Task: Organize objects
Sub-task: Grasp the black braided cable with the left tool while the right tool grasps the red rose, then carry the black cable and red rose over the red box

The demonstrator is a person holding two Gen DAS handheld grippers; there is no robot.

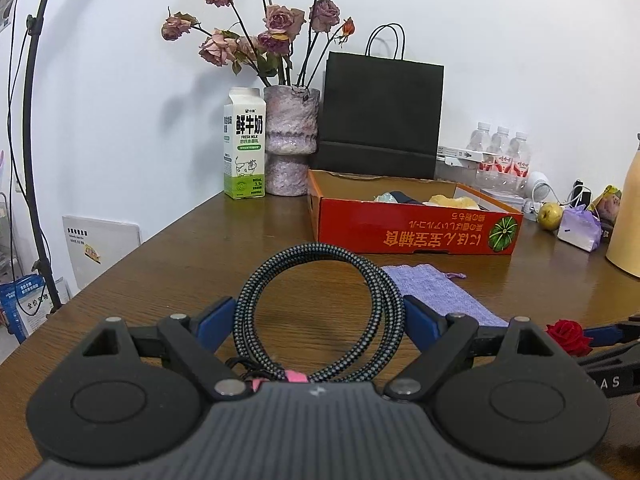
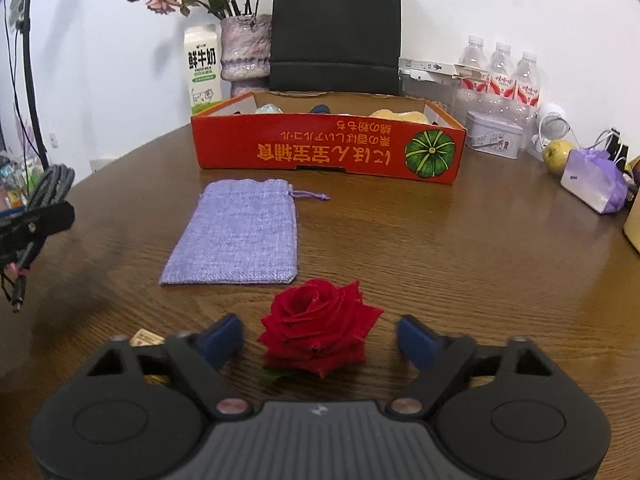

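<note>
While your left gripper (image 1: 318, 316) clasps the coiled braided cable (image 1: 316, 312), its blue fingers (image 1: 216, 326) pressed against either side of the loop, the coil stands upright between them above the wooden table (image 1: 200, 248), with a pink tie at its base near the gripper body. Your right gripper (image 2: 320, 340) is spread wide, its blue fingers (image 2: 416, 340) set apart on both sides of the red rose (image 2: 318, 326), which lies on the table without touching either one. Just beyond the rose, at 11 o'clock from it, the purple drawstring pouch (image 2: 236, 236) lies flat, its cord pointing toward 3 o'clock. Farther on at 12 o'clock sits the red cardboard box (image 2: 328, 152), open-topped with a few items inside that are too hidden to name. Behind the box stand a black paper bag (image 2: 336, 28), a vase of dried roses (image 2: 246, 48) and a milk carton (image 2: 202, 70) toward 11 o'clock. At 2 o'clock, three water bottles (image 2: 500, 76), a small tin (image 2: 494, 138) and a yellow-green fruit (image 2: 558, 154) sit near the table's far edge.
</note>
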